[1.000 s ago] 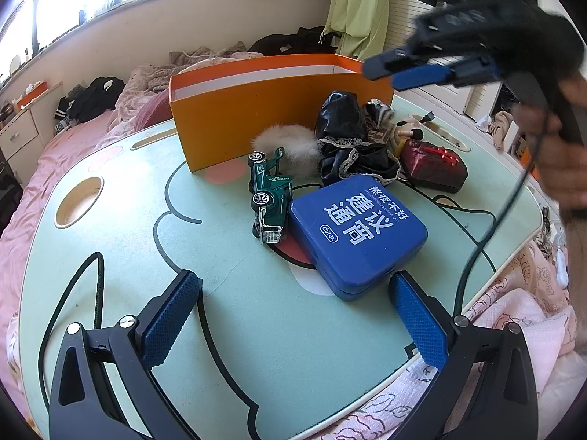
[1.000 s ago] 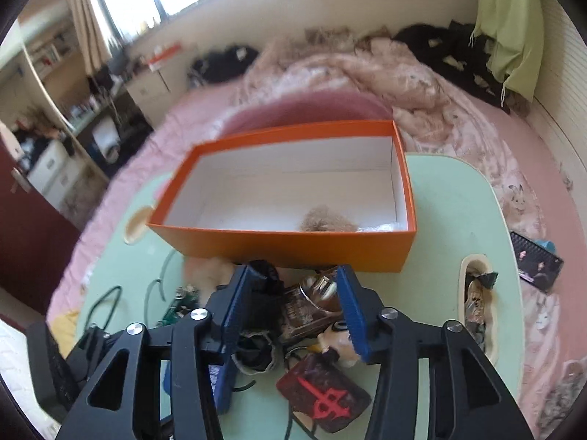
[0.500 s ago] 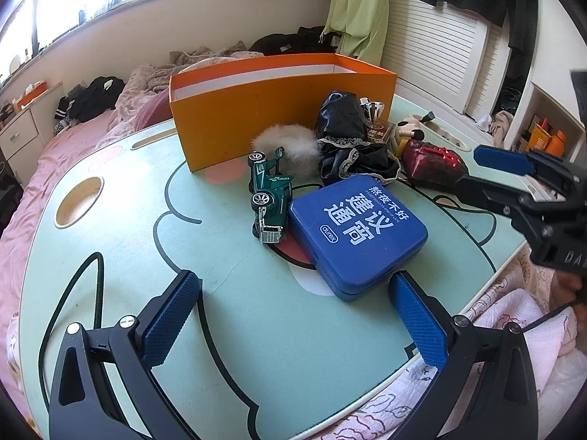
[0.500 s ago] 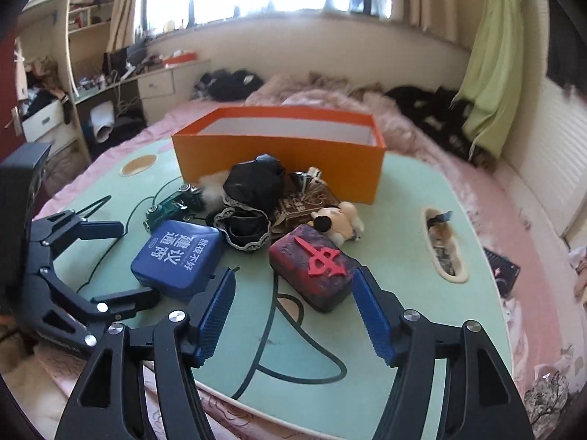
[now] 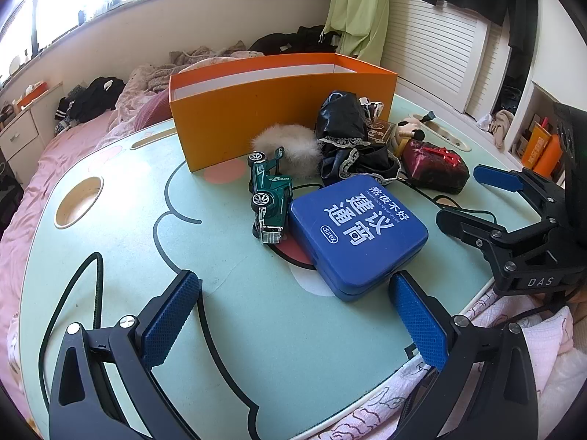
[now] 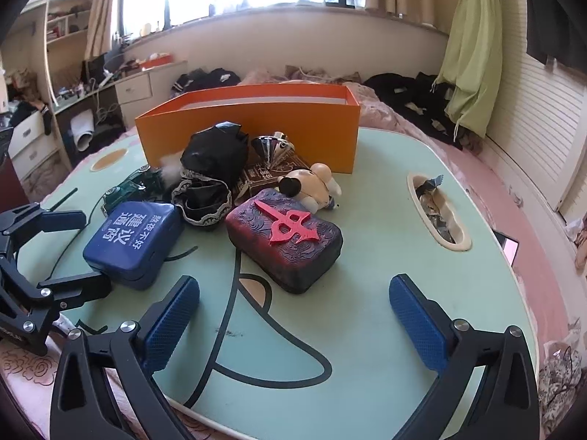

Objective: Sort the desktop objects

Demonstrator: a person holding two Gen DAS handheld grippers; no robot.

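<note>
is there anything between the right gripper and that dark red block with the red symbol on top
Nothing visible. The right gripper is open, with only bare table between its fingers and the dark red block.

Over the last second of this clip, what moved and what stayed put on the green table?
The right gripper came down from over the orange box to low in front of the red-and-black block, its jaws just opening wide with nothing between them. The left gripper, blue tin and toy car kept their places.
</note>
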